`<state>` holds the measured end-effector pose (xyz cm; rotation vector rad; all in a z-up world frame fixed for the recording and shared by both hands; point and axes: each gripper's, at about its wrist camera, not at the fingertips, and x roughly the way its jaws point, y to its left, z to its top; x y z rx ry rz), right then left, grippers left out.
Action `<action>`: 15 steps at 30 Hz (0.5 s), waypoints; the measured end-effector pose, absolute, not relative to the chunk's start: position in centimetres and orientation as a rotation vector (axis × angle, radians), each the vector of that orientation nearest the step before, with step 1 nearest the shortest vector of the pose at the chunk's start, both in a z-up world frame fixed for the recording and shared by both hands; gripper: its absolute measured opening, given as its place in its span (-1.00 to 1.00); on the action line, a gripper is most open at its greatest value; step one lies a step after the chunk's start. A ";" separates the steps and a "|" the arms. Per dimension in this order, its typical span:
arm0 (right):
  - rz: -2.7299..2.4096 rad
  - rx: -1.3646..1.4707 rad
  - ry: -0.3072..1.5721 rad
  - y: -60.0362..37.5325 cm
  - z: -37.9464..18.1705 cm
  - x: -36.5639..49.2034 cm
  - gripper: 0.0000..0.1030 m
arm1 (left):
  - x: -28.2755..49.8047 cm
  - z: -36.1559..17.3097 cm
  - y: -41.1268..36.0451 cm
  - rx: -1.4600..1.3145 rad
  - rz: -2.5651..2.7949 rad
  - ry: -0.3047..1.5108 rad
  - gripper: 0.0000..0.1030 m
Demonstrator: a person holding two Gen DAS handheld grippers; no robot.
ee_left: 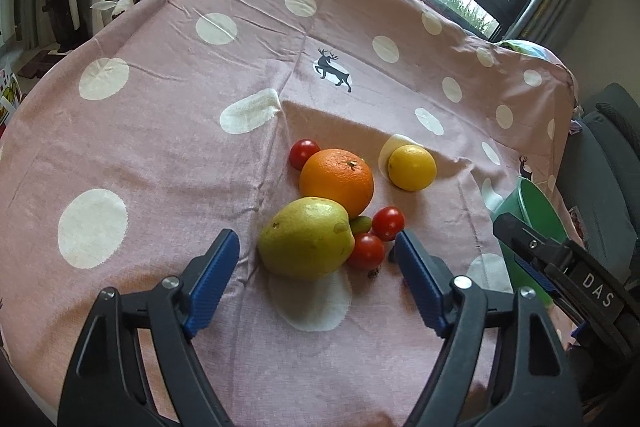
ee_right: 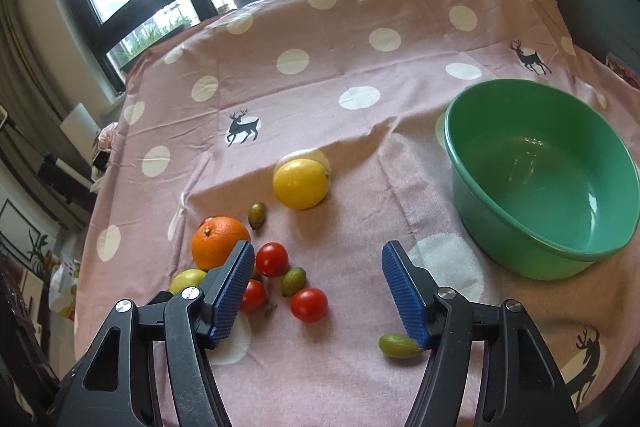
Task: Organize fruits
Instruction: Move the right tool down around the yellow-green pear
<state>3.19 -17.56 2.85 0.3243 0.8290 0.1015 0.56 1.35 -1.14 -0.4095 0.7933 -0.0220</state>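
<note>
Looking along your left gripper [ee_left: 318,247], you are holding its blue fingers [ee_left: 212,275] well apart above the pink spotted tablecloth [ee_left: 160,131], gripping nothing. The pear [ee_left: 306,239] is lying just ahead of the gap between them, nearer the left finger and touching neither. The orange [ee_left: 337,181] is sitting directly behind the pear, touching it. One cherry tomato [ee_left: 304,153] is resting against the orange's far left side; two more [ee_left: 388,223] [ee_left: 366,251] are lying to the right of the pear, with a small green fruit [ee_left: 361,223] wedged among them. The lemon [ee_left: 412,167] is lying apart, toward the cloth's right edge. At that right edge, your right gripper [ee_left: 532,259] is showing in front of the green bowl [ee_left: 532,203].

Looking along your right gripper [ee_right: 318,281], you are likewise keeping its fingers [ee_right: 404,295] spread and empty. Three cherry tomatoes [ee_right: 309,303] [ee_right: 272,259] [ee_right: 253,295] and a small green fruit [ee_right: 293,281] are lying in a cluster near the left finger. Another small green fruit [ee_right: 398,345] is lying partly hidden under the right finger, and a darker one [ee_right: 257,214] is lying between orange [ee_right: 218,241] and lemon [ee_right: 301,183]. The pear [ee_right: 187,279] is peeking out behind the left finger. The green bowl [ee_right: 496,211] is standing empty near the cloth's right edge, well apart from the fruit.
</note>
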 end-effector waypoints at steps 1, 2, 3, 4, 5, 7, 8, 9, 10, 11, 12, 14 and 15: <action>0.103 0.325 0.830 -17.5 2.9 3.2 0.33 | 0.5 -1.1 1.4 -0.410 -0.022 0.788 0.51; 0.105 0.326 0.829 -17.5 2.9 3.2 0.33 | 0.4 -1.0 1.4 -0.407 -0.021 0.782 0.46; 0.108 0.327 0.829 -17.4 2.9 3.2 0.33 | 0.4 -0.9 1.4 -0.404 -0.021 0.778 0.43; 0.112 0.326 0.829 -17.3 2.9 3.2 0.32 | 0.3 -0.8 1.5 -0.406 -0.024 0.775 0.38; 0.117 0.322 0.829 -17.2 2.9 3.2 0.21 | 0.3 -0.8 1.6 -0.410 -0.028 0.776 0.29; 0.125 0.312 0.830 -16.9 2.9 3.3 -0.02 | 0.3 -0.9 1.7 -0.418 -0.033 0.778 0.09; 0.130 0.312 0.834 -16.7 2.8 3.3 -0.09 | 0.3 -0.9 1.7 -0.419 -0.034 0.779 -0.07; 0.136 0.314 0.838 -16.6 2.7 3.4 -0.15 | 0.3 -0.9 1.7 -0.418 -0.034 0.782 -0.14; 0.149 0.323 0.843 -16.4 2.6 3.5 -0.20 | 0.4 -0.9 1.7 -0.417 -0.035 0.787 -0.29; 0.162 0.333 0.849 -16.3 2.5 3.6 -0.33 | 0.5 -1.0 1.7 -0.417 -0.039 0.793 -0.39; 0.176 0.343 0.857 -16.2 2.4 3.6 -0.44 | 0.5 -1.1 1.8 -0.418 -0.042 0.801 -0.43; 0.201 0.359 0.871 -15.9 2.2 3.7 -0.50 | 0.6 -1.3 1.8 -0.424 -0.050 0.812 -0.59; 0.211 0.364 0.875 -15.8 2.2 3.8 -0.52 | 0.6 -1.3 1.9 -0.430 -0.054 0.814 -0.60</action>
